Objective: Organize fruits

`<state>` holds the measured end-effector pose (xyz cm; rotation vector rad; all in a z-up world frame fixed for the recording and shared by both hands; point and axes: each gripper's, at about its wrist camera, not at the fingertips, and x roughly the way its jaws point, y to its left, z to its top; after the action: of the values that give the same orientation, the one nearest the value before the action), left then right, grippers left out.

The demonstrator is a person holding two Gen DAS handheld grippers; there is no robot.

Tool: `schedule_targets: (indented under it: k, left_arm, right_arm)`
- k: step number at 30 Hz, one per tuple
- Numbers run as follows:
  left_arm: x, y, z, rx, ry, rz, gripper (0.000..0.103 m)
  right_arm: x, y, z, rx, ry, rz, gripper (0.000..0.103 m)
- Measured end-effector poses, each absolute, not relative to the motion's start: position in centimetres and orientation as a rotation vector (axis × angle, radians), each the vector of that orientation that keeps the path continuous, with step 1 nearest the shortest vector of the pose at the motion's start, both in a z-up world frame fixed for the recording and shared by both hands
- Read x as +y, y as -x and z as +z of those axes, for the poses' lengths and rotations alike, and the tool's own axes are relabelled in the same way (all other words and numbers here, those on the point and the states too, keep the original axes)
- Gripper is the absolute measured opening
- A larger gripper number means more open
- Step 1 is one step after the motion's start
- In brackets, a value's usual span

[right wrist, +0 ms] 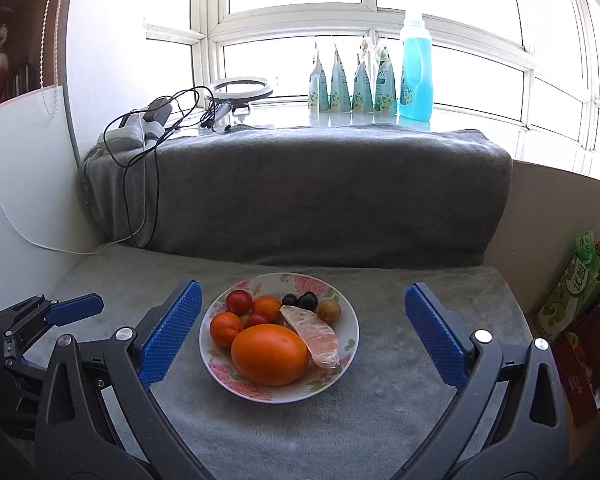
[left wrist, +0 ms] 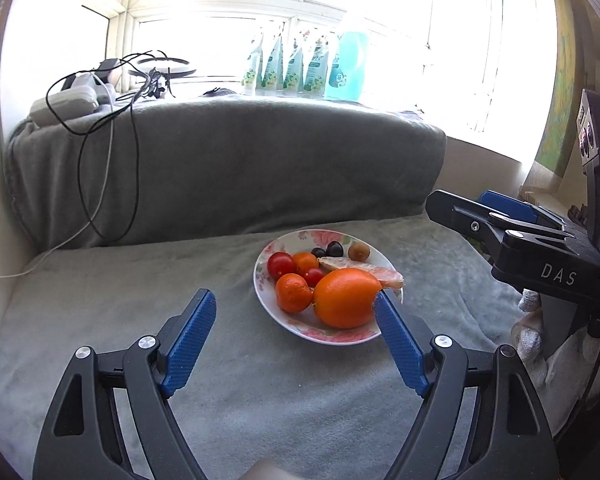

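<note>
Fruit all on floral plate, both grippers spread and empty.
Left gripper and right gripper hover over grey blanket, nothing between the pads. Plate holds a large orange, a peeled pomelo segment, two mandarins, cherry tomatoes, two dark grapes, and a small brown kiwi-like fruit. Blue detergent bottle on windowsill.

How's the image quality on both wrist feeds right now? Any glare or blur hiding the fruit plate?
Left wrist view: the window is blown out white and the bottles look washed out, yet the plate and big orange stay sharp. Right wrist view: milder backlight, window frames readable, pomelo segment clear. Both views: strong fisheye bending and dark corners, no motion blur.
</note>
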<state>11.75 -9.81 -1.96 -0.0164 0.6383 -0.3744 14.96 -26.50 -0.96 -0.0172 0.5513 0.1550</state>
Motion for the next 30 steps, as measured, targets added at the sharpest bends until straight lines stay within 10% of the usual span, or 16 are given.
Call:
schedule_targets:
  k: [30]
  left_arm:
    - [-8.0, -8.2, -1.4, 0.607, 0.028, -0.27, 0.087]
  right_arm:
    - [-27.5, -11.5, -0.9, 0.506, 0.007, 0.065, 0.103]
